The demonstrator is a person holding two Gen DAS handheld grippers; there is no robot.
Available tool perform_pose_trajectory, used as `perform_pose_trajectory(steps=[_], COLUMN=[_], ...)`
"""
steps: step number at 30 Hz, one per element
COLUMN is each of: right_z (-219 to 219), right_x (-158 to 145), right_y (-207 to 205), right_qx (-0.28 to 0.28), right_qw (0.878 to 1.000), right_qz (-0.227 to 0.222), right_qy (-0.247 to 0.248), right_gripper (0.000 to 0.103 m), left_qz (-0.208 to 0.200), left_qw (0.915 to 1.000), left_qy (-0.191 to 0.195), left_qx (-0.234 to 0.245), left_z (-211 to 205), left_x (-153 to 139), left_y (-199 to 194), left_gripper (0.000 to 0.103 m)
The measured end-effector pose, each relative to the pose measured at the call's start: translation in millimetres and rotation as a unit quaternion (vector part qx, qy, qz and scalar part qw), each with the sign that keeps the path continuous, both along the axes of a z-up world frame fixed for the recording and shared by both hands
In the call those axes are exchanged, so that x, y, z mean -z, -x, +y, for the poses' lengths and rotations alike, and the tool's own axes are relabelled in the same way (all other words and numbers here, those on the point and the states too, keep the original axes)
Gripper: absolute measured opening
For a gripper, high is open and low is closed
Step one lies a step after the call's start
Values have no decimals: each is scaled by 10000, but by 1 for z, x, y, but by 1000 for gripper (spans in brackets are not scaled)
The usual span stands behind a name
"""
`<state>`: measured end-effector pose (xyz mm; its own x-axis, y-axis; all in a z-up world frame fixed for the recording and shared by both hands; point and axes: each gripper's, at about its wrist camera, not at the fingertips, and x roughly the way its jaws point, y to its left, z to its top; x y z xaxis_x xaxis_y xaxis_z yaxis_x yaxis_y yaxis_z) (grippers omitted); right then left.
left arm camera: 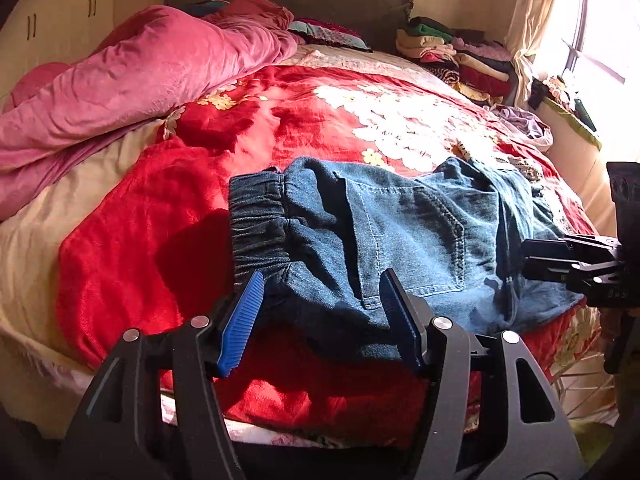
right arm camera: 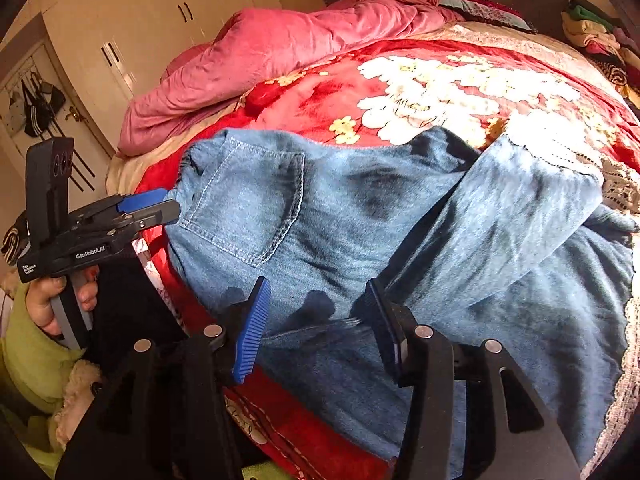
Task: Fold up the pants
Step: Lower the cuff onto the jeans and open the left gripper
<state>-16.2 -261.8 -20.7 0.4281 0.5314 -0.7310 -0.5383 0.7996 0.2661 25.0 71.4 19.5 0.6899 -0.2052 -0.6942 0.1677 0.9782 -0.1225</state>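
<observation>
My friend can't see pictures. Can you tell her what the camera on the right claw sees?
Blue jeans lie half folded on a red flowered blanket, back pocket up. The right claw hangs open above them, and the left claw, held in a hand, reaches their waistband. A pink quilt lies behind.

Open red floral bedspread beyond the jeans, pink quilt heaped along its left, stacked clothes crowding the far right corner

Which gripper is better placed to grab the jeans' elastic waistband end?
Left gripper: open at the blue denim jeans' elastic waistband. Right gripper sits over the leg end.
</observation>
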Motion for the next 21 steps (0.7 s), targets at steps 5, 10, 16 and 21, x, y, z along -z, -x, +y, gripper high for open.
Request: perform_pose_trajectory(steps=[5, 10, 16, 21], right_z=[-29, -54, -74, -80], right_x=[-13, -18, -23, -27], right_y=[-7, -14, -26, -45], right_qx=[443, 851, 1159, 1277], right_qw=[9989, 9958, 9922, 9901], right_qz=[-122, -324, -459, -553], right_qy=[-117, -22, -5, 168], right_gripper=[48, 54, 63, 69], left_qz=[-162, -195, -97, 92], left_qw=[9999, 9998, 9992, 9957], left_qy=[-31, 11, 73, 314], left_qx=[-20, 37, 391, 869], left_z=[-4, -13, -38, -66], left_x=[-13, -19, -23, -26], left_y=[11, 17, 15, 6], left_gripper=[58, 62, 67, 68])
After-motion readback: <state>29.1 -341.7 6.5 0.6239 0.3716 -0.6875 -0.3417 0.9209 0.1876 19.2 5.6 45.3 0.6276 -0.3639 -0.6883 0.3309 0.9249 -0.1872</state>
